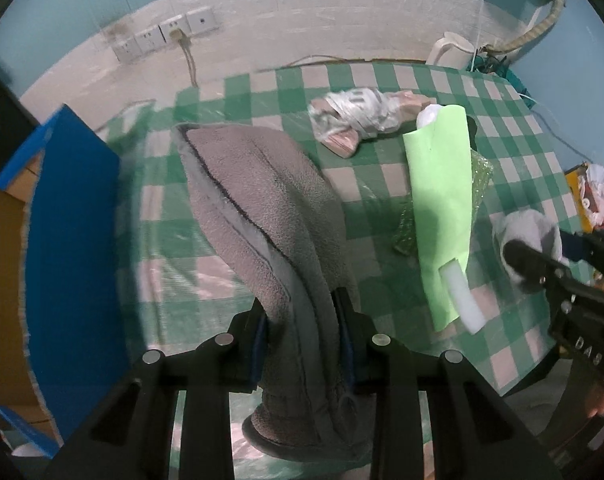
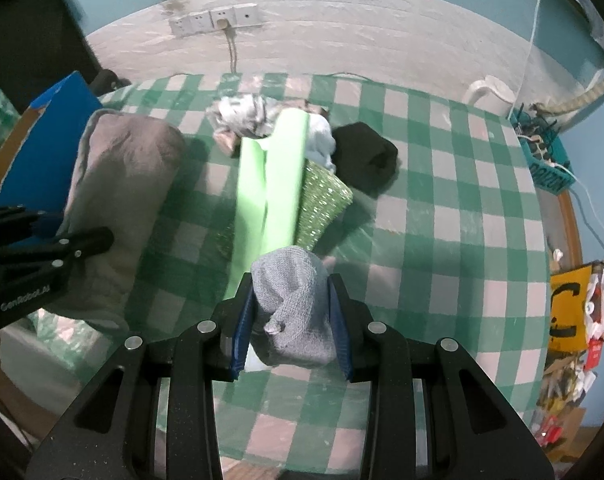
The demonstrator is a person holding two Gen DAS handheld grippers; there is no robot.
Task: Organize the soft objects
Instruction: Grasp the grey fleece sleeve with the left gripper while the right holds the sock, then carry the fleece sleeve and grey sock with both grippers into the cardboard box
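My left gripper (image 1: 302, 332) is shut on a grey fleece cushion (image 1: 262, 208), holding it above the checked table (image 1: 222, 280); the cushion also shows at the left of the right wrist view (image 2: 118, 184). My right gripper (image 2: 290, 312) is shut on a rolled grey knit sock (image 2: 294, 300), just above the table. The right gripper also shows at the right of the left wrist view (image 1: 533, 264). A light green foam sheet (image 2: 270, 188) lies mid-table over a sparkly green cloth (image 2: 321, 204). A black cloth (image 2: 365, 156) and a white cloth bundle (image 2: 242, 114) lie beyond.
A blue cardboard box (image 1: 74, 240) stands at the table's left edge. A plastic-wrapped bundle (image 1: 357, 114) lies at the back. A white kettle (image 2: 489, 92) and a teal basket (image 2: 545, 160) sit at the back right. A yellow bag (image 2: 567, 304) hangs off the right edge.
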